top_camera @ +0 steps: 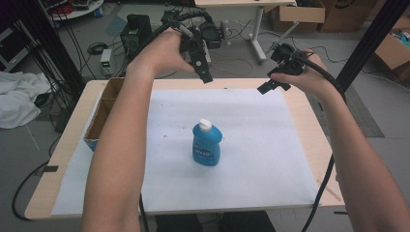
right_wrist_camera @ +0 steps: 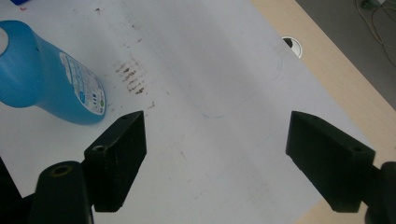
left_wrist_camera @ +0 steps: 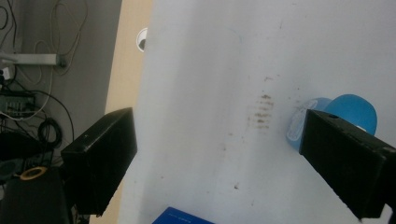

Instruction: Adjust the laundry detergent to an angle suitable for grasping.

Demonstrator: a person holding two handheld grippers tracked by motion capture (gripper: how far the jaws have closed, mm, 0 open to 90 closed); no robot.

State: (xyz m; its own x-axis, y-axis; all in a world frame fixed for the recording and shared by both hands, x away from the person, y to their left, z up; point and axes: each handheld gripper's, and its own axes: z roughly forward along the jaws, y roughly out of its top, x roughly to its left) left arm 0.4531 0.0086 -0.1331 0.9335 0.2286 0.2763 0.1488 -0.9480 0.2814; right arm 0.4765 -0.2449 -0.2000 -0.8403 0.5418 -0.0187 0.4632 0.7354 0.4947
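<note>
On the bench [top_camera: 309, 125], seen from high up, a blue bottle [top_camera: 207, 144] with a white cap is stood upright in the middle of a white sheet [top_camera: 261, 159]. A cardboard box [top_camera: 101, 113] is seen at the far left edge. The left gripper [top_camera: 200, 60] and the right gripper [top_camera: 273, 83] are held up over the far side, well apart from the bottle.

From the left gripper view, the jaws are seen wide open with nothing between them, and the bottle [left_wrist_camera: 350, 112] is partly hidden behind one jaw.

From the right gripper view, the jaws are also spread wide and nothing is held. The bottle [right_wrist_camera: 46, 77] is seen off to the side.
</note>
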